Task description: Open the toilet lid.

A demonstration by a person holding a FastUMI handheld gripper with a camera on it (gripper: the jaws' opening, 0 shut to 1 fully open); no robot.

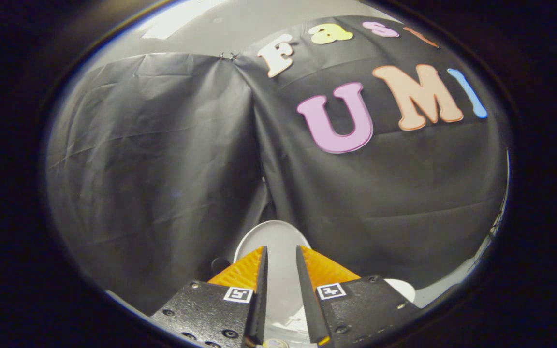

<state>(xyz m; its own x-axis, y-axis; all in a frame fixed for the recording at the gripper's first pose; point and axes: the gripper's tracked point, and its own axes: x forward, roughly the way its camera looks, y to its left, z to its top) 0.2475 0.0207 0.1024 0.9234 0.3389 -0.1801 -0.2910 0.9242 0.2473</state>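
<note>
The gripper has its fingers slightly parted, holding nothing, with the white, rounded toilet lid standing raised between and beyond them.

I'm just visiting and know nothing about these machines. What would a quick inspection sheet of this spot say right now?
Surface: pale floor at the foot of the cloth wall.
Job's things: white toilet lid, its rounded edge beyond the fingertips, its white surface running back between the fingers; whether it is raised cannot be told.
Clutter: a small dark round thing beside the lid; another white rounded part past the other finger.
Tongs: tongs open, a narrow gap between the fingers, pressing on nothing visible.
Cables: nothing seen.
Surroundings: creased black cloth wall, pale ceiling above it.
</note>
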